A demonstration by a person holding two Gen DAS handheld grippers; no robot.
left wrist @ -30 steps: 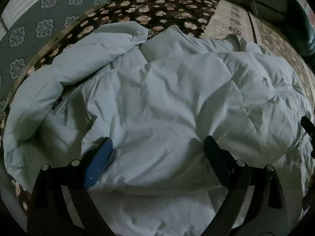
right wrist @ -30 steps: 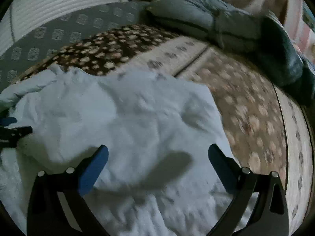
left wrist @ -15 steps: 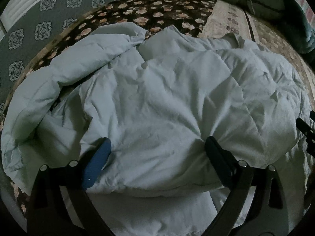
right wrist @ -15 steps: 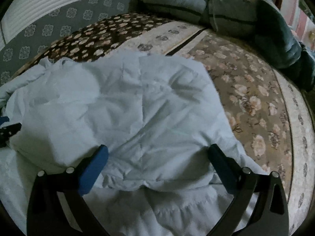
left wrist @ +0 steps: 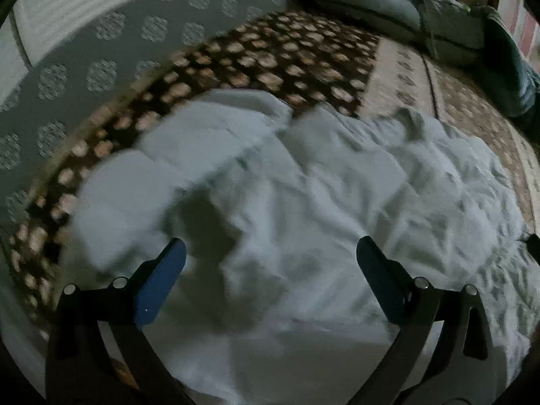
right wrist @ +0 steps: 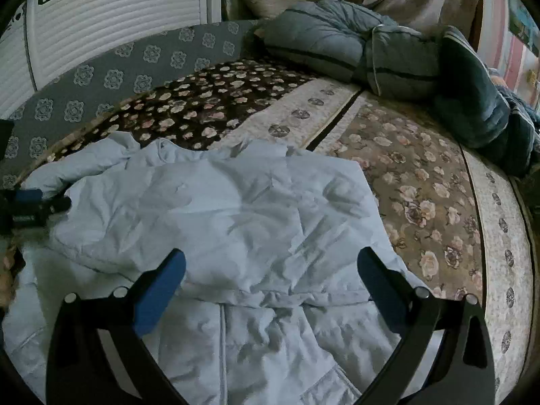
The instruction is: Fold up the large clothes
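A large pale blue padded jacket (left wrist: 320,202) lies on a floral-covered bed, its upper part folded down over the lower part. In the right wrist view the jacket (right wrist: 236,216) shows a fold edge across the middle and a zip line below. My left gripper (left wrist: 270,256) is open and empty above the jacket's left side; this view is blurred. My right gripper (right wrist: 270,263) is open and empty above the fold edge. The left gripper's fingertips (right wrist: 40,202) show at the left edge of the right wrist view, beside a sleeve.
The bed has a dark floral blanket (right wrist: 202,108) at the back left and a brown floral cover (right wrist: 422,175) on the right. Folded grey bedding (right wrist: 337,44) and dark cushions (right wrist: 472,101) lie at the head. A patterned grey panel (right wrist: 101,77) borders the left.
Both grippers have lifted and pulled back from the jacket, so more of the bed shows. The left view is now motion-blurred. The jacket lies as before.
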